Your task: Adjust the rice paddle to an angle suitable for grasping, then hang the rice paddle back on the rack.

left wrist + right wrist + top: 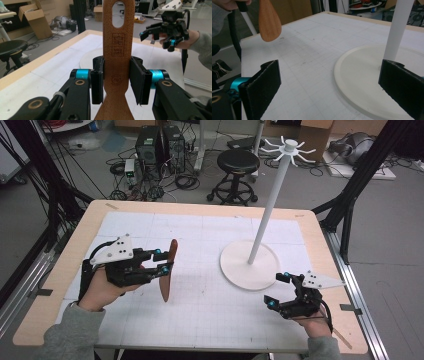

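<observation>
A brown wooden spatula (pixel 168 270) with a slotted hole in its handle end hangs above the mat at the left, held edge-on. My left gripper (pixel 161 261) is shut on its handle; in the left gripper view both pads press the spatula (pixel 117 62) neck. The spatula's rounded blade (pixel 269 21) hangs clear of the table in the right gripper view. My right gripper (pixel 277 290) stands open near the front right, nothing between its jaws, beside the white stand's round base (pixel 240 267). The stand's pole (pixel 272 200) rises to a crown of hooks (pixel 289 149).
A white gridded mat (pixel 210 310) covers the wooden table. Behind the table stand a black stool (pixel 235 170), computer towers and cables on the floor. Black frame posts flank the table.
</observation>
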`<action>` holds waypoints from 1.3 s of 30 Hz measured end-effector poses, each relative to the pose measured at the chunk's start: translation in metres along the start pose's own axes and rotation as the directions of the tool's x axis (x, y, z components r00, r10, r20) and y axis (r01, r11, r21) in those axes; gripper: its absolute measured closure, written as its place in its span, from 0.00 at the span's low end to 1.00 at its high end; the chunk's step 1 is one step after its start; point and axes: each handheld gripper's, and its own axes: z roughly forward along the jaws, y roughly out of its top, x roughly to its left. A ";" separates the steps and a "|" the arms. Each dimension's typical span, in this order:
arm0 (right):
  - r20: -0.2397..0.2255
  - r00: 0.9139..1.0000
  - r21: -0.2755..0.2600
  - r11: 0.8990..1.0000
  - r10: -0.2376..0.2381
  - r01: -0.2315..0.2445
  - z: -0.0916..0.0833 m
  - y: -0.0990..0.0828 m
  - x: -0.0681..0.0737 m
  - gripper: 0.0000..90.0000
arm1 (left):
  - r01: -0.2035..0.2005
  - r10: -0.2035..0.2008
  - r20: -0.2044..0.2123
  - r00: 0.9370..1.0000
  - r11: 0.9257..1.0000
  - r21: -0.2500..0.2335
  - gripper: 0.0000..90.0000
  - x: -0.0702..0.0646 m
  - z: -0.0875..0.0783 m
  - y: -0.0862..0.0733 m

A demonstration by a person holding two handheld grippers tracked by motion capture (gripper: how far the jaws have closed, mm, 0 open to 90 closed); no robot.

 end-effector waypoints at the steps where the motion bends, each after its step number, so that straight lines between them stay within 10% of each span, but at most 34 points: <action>1: 0.000 1.000 0.001 1.000 0.001 -0.001 0.000 0.000 0.000 0.03 | 0.000 0.000 0.000 1.000 1.000 -0.006 0.72 0.000 0.001 0.002; 6: 0.001 1.000 0.002 1.000 -0.005 0.005 0.000 0.000 0.000 0.03 | -0.041 0.041 0.001 0.999 0.999 -0.013 0.72 -0.003 0.006 0.010; 39: -0.030 0.999 -0.055 0.998 0.015 -0.017 0.011 0.004 -0.011 0.03 | -0.005 0.006 0.039 0.999 0.999 -0.035 0.72 0.015 0.053 0.058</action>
